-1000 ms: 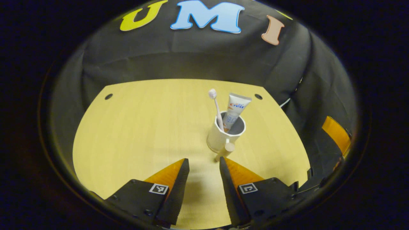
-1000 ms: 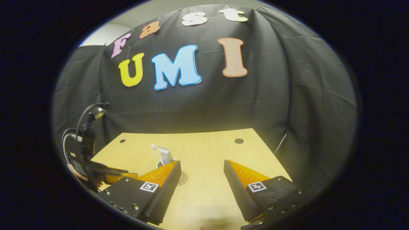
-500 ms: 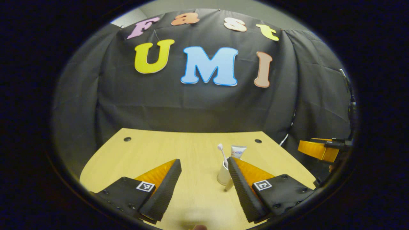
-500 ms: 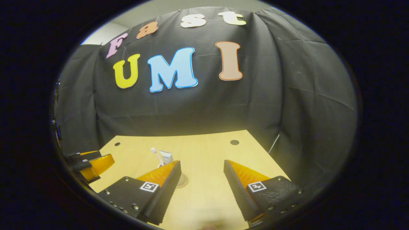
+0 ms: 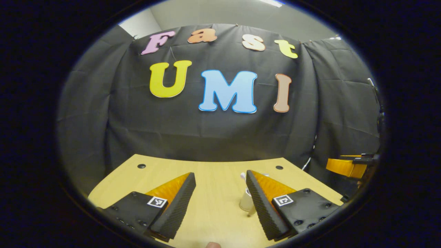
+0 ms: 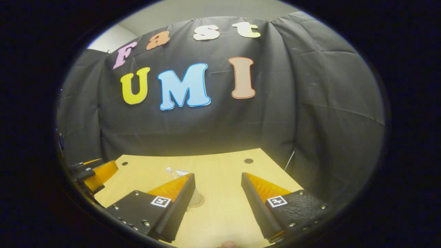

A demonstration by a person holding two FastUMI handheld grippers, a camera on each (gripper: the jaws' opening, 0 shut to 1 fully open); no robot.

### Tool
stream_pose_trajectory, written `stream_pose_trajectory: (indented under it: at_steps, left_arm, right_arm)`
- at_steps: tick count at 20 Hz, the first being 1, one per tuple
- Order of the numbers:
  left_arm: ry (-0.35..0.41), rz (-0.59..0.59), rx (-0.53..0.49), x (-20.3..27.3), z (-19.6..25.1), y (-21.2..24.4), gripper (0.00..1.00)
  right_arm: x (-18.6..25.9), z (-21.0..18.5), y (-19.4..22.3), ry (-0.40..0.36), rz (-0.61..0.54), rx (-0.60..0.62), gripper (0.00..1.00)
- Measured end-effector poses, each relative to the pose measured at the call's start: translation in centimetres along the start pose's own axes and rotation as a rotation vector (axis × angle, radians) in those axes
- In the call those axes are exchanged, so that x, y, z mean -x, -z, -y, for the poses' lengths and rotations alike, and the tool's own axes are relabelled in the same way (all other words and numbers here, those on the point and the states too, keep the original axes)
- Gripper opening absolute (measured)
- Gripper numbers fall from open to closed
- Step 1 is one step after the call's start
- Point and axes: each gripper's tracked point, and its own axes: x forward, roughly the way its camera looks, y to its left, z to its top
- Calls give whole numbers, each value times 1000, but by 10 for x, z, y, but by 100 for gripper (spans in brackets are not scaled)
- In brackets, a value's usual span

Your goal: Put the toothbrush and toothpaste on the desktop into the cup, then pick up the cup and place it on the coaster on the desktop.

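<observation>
Right gripper view: cup [image 6: 195,197] stands upright on coaster [image 6: 197,203], toothbrush [image 6: 169,170] and toothpaste [image 6: 180,172] inside, ahead-left of the released right tool [image 6: 218,179]; left tool [image 5: 220,179] likewise released, nearer.

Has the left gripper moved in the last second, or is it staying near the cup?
Yes. The left gripper has pulled back and tilted up: in the left gripper view the cup on the desktop now looks smaller and lower, with more wall showing.

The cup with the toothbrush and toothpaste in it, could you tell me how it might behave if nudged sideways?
The cup looks narrow and upright, so probably tippy. The toothbrush stands above its rim, likely raising the balance point. It sits on the coaster, which might slide along.
</observation>
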Motion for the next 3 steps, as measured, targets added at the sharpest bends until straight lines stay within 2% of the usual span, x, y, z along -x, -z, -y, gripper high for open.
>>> stream_pose_trajectory:
  at_steps: [2, 3]
  left_arm:
    - [10, -4, 9, 5, 2, -3, 96]
    - [14, -5, 13, 4, 5, 0, 96]
  right_arm:
    - [5, 2, 0, 7, 0, -8, 86]
    - [7, 3, 1, 8, 0, -11, 82]
